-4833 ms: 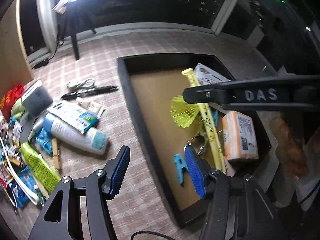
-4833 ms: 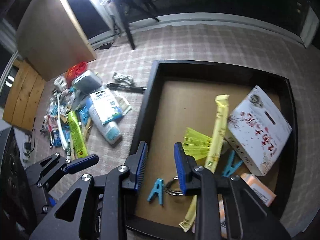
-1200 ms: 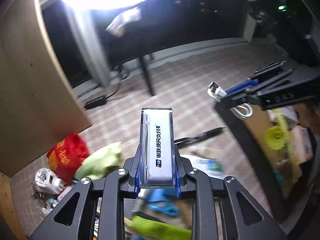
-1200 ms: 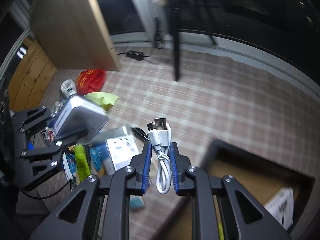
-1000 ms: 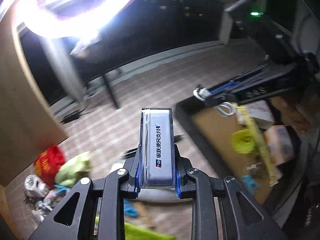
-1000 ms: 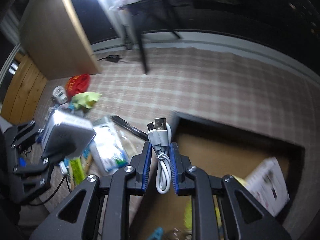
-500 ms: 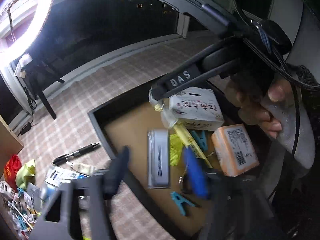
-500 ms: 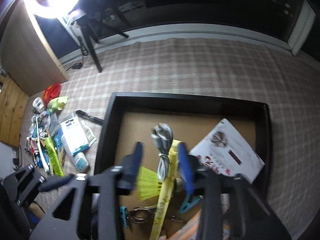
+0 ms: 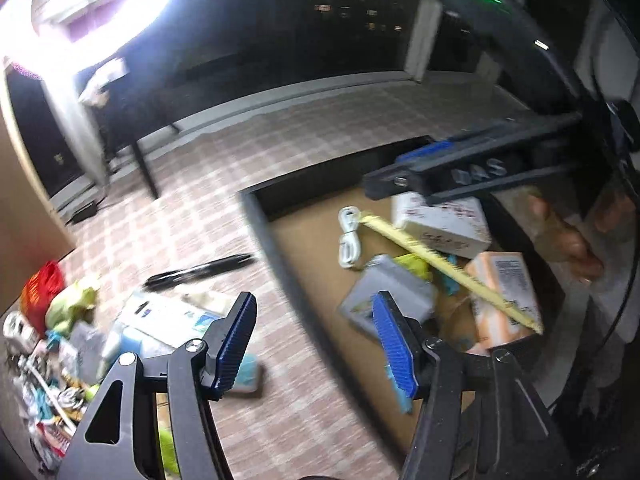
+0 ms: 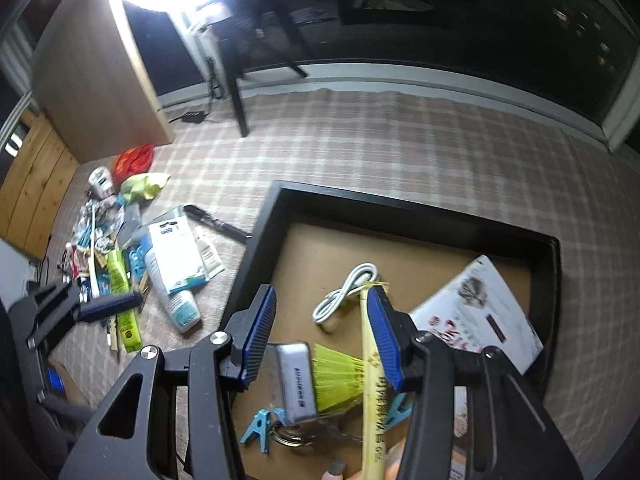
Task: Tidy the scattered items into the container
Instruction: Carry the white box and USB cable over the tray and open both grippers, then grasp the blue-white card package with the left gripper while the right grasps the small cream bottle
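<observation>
The black tray [image 10: 276, 200] with a brown floor lies on the checked carpet; it also shows in the left wrist view [image 9: 256, 216]. Inside lie the white USB cable [image 10: 340, 292], the grey card case [image 10: 296, 376], a yellow stick [image 10: 374, 384], a yellow fan-shaped piece [image 10: 340, 376], a white booklet [image 10: 480, 316] and blue clips. My right gripper [image 10: 322, 336] is open and empty above the tray. My left gripper [image 9: 316, 348] is open and empty over the tray's left rim. The cable [image 9: 348, 240] and case [image 9: 388, 296] show in the left wrist view too.
Scattered items lie left of the tray: a black pen [image 10: 218, 222], a white tube [image 10: 176, 292], a blister pack [image 10: 176, 256], a green packet [image 10: 120, 300], a red bag [image 10: 136, 160]. A wooden cabinet [image 10: 100, 80] and a stand leg [image 10: 238, 108] rise behind. An orange box [image 9: 504, 296] lies in the tray.
Both grippers carried their loads over the tray and opened. The card case and the white cable now lie in the tray. The left gripper has swung back toward the tray's left rim.
</observation>
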Available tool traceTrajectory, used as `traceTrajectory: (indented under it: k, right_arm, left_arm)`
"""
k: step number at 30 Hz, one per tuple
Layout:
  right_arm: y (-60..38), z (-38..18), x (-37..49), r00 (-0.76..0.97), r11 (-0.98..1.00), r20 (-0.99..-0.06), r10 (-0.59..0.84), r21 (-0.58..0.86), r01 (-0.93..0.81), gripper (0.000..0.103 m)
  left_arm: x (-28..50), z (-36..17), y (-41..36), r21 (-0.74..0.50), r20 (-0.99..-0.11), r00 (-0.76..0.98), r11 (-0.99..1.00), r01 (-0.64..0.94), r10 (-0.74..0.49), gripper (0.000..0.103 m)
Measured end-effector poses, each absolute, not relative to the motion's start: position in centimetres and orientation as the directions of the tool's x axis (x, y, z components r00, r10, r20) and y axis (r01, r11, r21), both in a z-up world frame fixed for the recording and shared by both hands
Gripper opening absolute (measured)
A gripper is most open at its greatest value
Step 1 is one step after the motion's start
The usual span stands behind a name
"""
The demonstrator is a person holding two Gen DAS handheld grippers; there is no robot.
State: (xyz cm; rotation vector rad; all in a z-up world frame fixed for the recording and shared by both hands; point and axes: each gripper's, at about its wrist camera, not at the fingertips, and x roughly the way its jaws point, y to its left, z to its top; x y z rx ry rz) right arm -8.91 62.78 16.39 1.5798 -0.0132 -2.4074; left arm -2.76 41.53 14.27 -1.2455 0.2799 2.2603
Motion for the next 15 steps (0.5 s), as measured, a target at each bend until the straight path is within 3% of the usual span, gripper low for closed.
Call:
traceTrajectory:
  k: [10,15]
  right_arm:
    - [57.5,16.1,-9.3,-0.336,-0.929,-0.9,-0.277,0.161,0.333,0.047]
    - [54.3,15.3,-9.7,-0.295,-0.907,-0.908,-0.297,0.172,0.385,0.04]
  left_arm:
    - [-5.6,12.7,31.5,-0.04,-0.866,-0.45,-0.928,-0.37,0.217,0.049]
    - [-6.6,11.5,26.7,-0.054,-0.884,-0.435,-0.962,-0.266,0.17,0.047]
